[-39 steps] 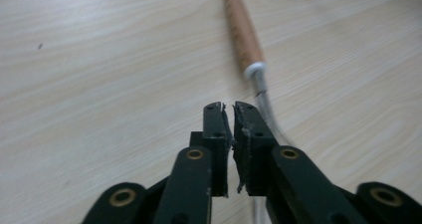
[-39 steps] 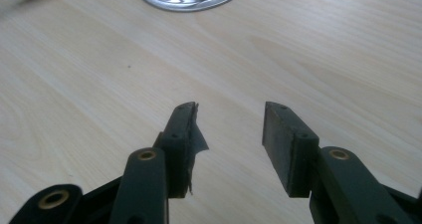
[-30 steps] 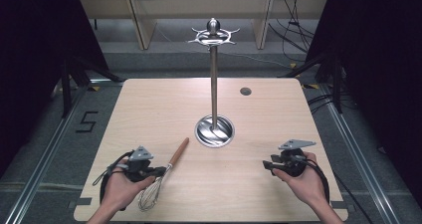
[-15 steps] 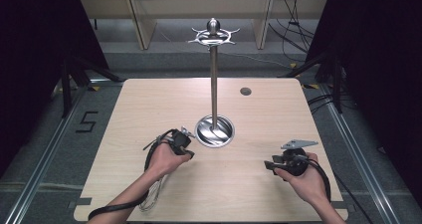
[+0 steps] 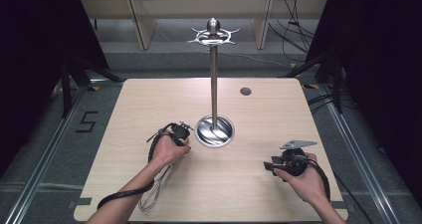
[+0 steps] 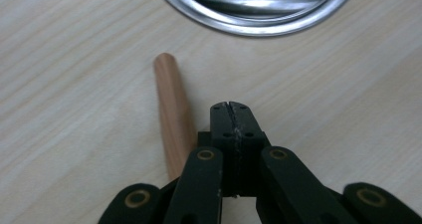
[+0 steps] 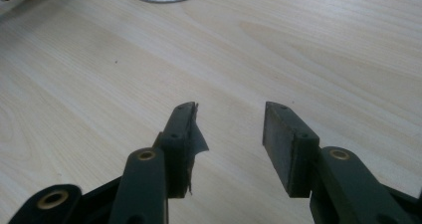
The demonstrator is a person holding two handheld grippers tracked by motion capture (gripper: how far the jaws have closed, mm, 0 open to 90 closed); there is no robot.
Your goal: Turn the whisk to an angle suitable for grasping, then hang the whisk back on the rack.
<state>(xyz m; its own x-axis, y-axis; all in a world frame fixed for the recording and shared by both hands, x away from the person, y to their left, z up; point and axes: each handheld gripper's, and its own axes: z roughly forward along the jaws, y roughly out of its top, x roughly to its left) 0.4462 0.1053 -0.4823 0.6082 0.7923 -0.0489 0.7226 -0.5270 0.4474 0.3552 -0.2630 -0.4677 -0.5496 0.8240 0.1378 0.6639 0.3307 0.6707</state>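
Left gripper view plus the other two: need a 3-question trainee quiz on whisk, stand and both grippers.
1. True or false: the left gripper has its jaws clamped on the wooden handle of the wire whisk.
2. The round steel base of the tall metal hanging stand lies where?
A. beside the left gripper, mid-table
B. at the far right corner of the pale wooden table
C. under the right gripper
3. Fill in: the right gripper's jaws stand ____.

Key:
1. False; the jaws are shut on nothing, with the handle lying beside them.
2. A
3. open, with nothing between them
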